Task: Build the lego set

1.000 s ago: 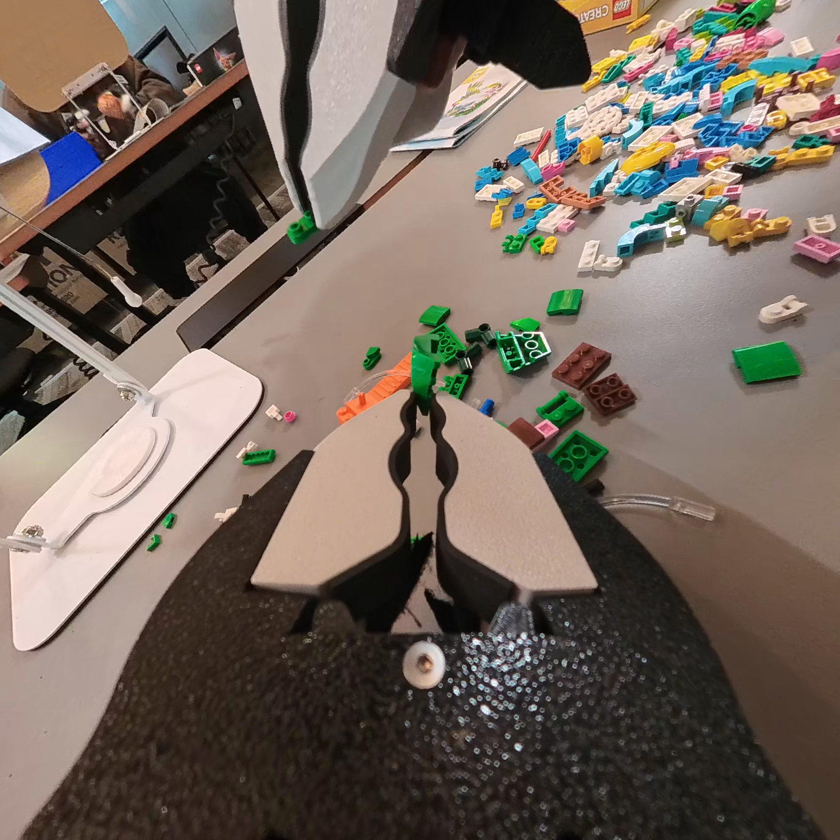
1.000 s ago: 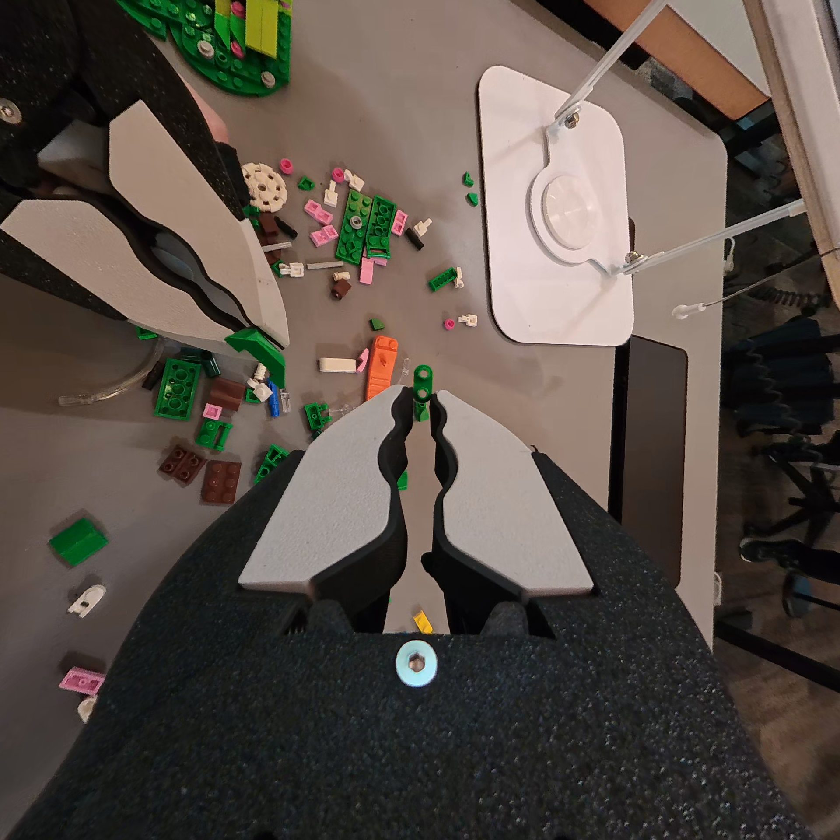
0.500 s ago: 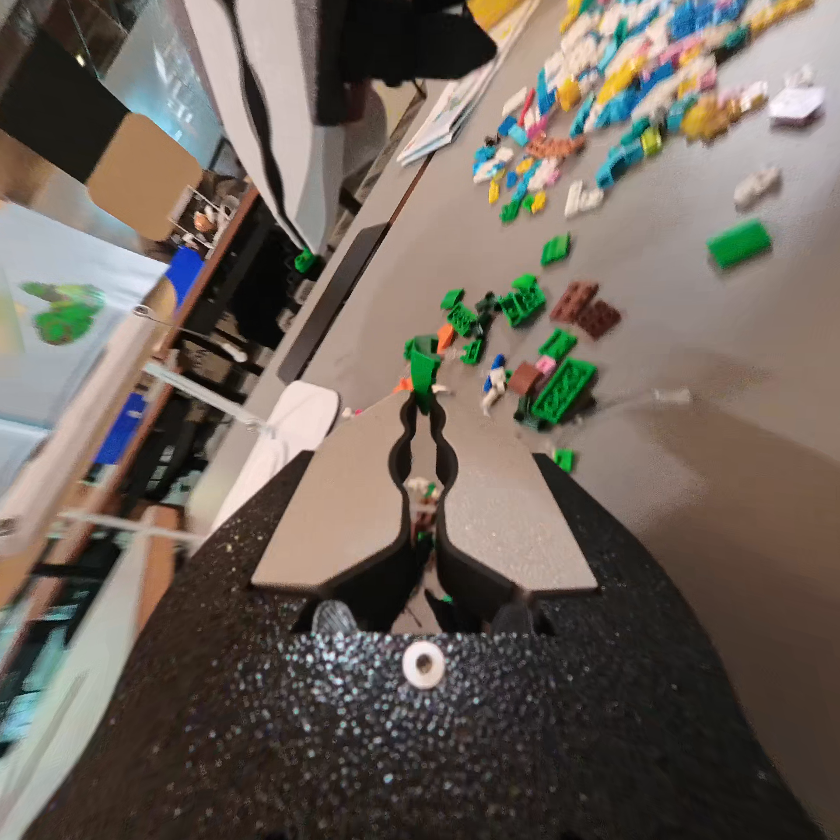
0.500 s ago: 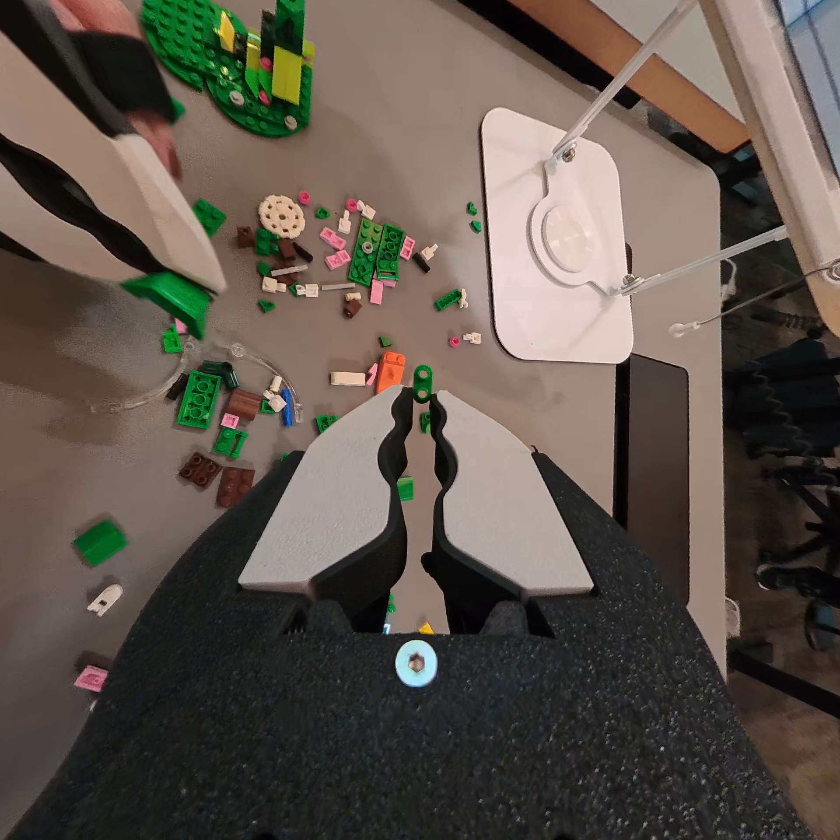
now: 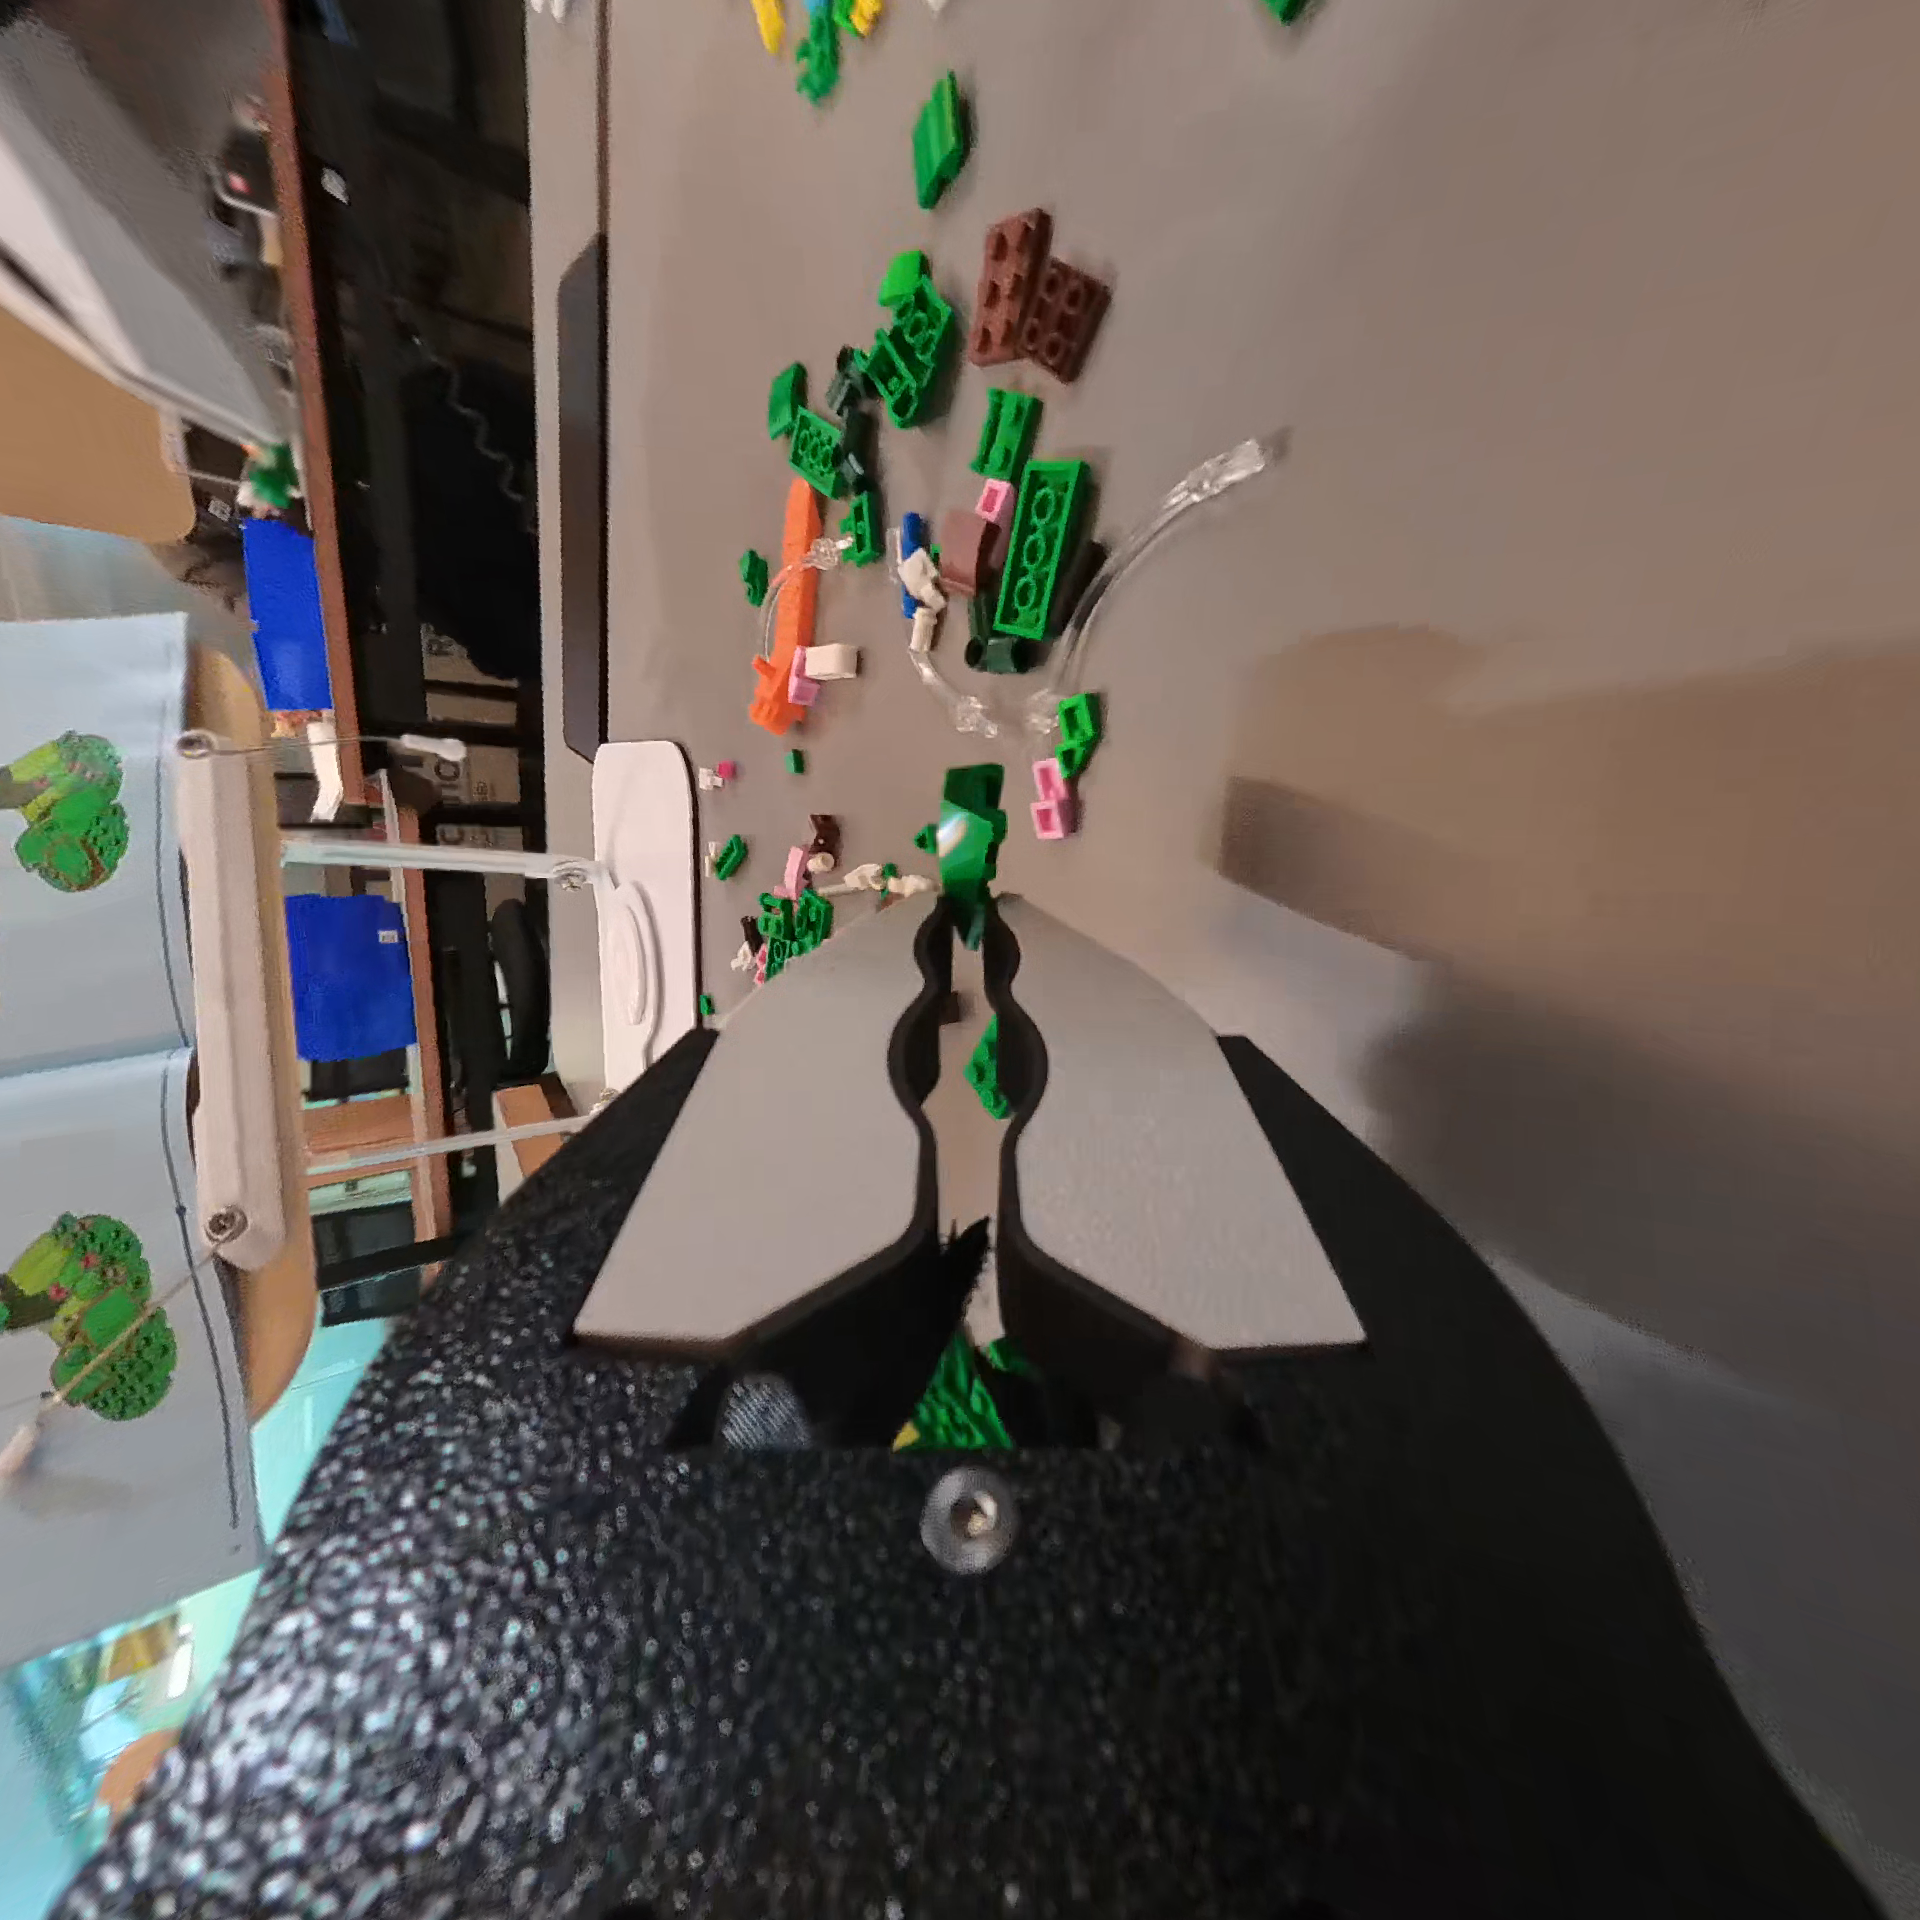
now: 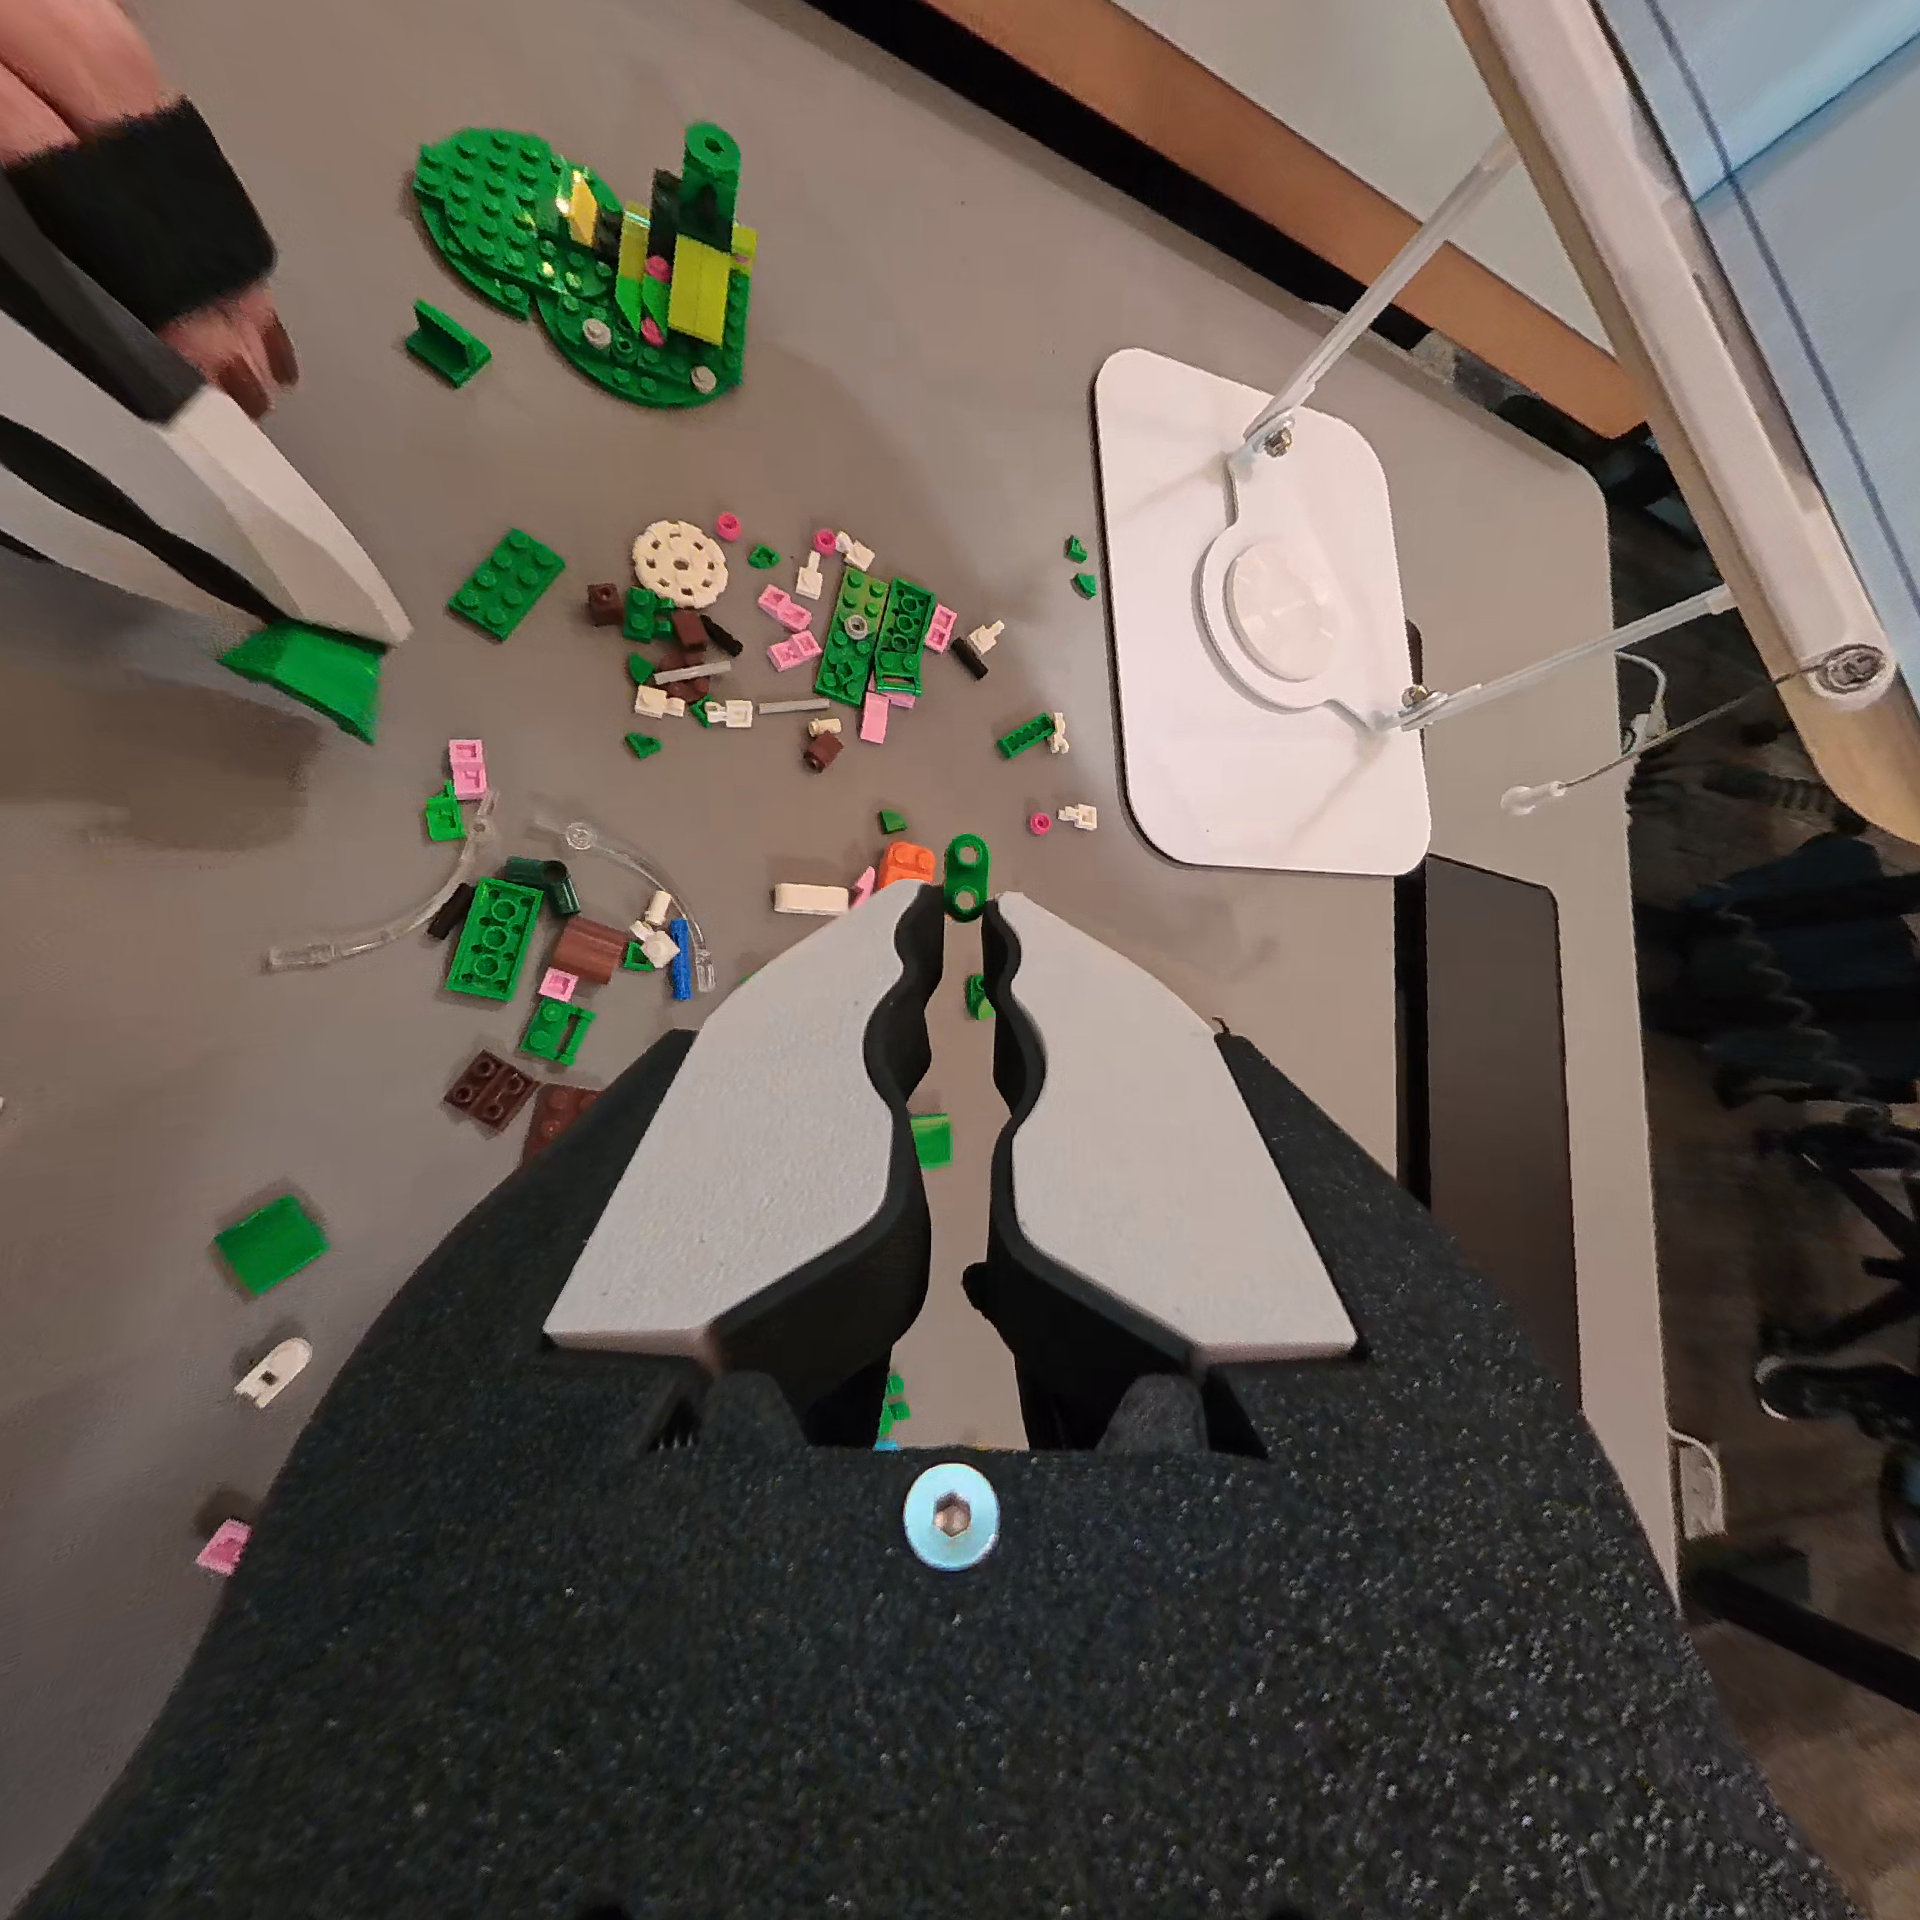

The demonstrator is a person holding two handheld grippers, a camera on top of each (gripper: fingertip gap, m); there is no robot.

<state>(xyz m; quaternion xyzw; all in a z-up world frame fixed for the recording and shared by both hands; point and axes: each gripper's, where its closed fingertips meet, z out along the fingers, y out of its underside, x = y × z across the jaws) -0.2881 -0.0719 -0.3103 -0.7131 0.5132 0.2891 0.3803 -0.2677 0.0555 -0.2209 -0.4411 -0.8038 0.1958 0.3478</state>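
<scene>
My left gripper (image 5: 964,904) is shut on a green sloped piece (image 5: 966,831) and holds it above the grey table; it also shows at the left of the right wrist view (image 6: 343,644) with the green piece (image 6: 307,670) at its tips. My right gripper (image 6: 964,902) is shut on a small green two-hole plate (image 6: 966,873), held above the loose pieces. The part-built model, a green round baseplate (image 6: 488,197) with lime and dark green bricks (image 6: 696,260), stands at the far left of the table.
Loose green, brown, pink and white pieces (image 6: 727,644) and clear curved rods (image 6: 416,914) lie between the grippers. A white stand base (image 6: 1268,623) with clear arms holds up a board at the right. The table edge (image 6: 1621,935) runs along the right. A person's hand (image 6: 135,229) holds the left gripper. Spacing between my two grippers at the tips: around 15 cm.
My left gripper has rolled and swung with the green piece toward the model side; its view has turned sideways. My right gripper has risen and drawn back a little, still holding the two-hole plate.
</scene>
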